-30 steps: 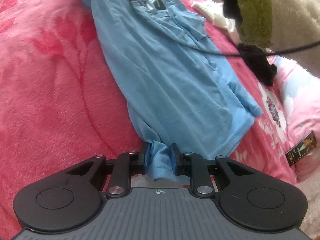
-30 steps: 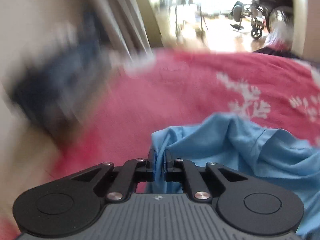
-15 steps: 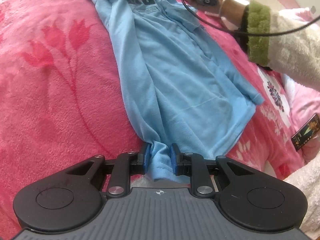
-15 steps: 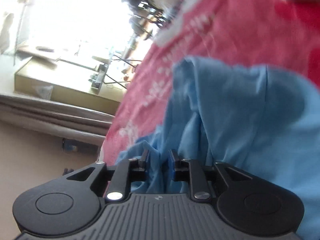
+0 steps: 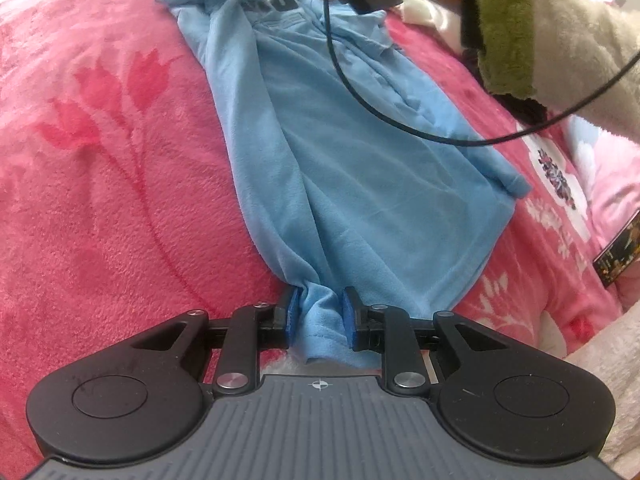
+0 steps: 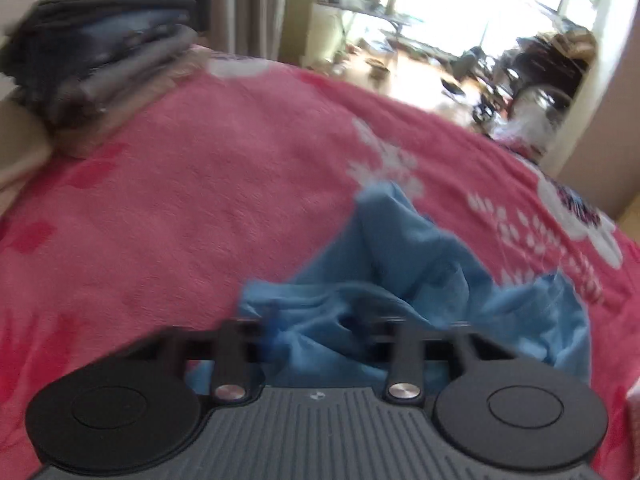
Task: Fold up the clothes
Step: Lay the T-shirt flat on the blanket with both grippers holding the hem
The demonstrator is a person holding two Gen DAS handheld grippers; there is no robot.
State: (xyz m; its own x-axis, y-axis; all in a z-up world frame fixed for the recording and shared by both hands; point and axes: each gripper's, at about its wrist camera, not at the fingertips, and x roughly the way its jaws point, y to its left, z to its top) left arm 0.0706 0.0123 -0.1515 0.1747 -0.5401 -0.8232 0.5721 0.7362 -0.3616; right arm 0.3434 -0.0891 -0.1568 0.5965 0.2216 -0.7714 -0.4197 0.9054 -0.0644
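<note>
1. The blue T-shirt (image 5: 360, 168) lies stretched lengthways down the middle of the pink blanket (image 5: 100, 200), with its hem toward the near edge and its printed chest toward the far edge.
2. The left gripper (image 5: 319, 320) is narrow and pinches a gathered bunch of the hem between its blue pads.
3. The right gripper (image 6: 312, 332) is at the collar end. In this blurred view its jaws look apart, with crumpled cloth in the gap. I cannot tell whether the pads bite.
4. Risk: if the right side has no real hold, lifting the collar end would drop it and the shirt would slump into a heap.
5. Risk: the hem is held as a bunch, not flat, so any fold may set in creases and come out skewed.
6. Risk: the black cable (image 5: 360, 92) hangs across the shirt from the person's sleeve (image 5: 560, 40) and could drag or snag the cloth.
7. Risk: pulling both ends hard could slide the shirt sideways on the plush blanket.
</note>
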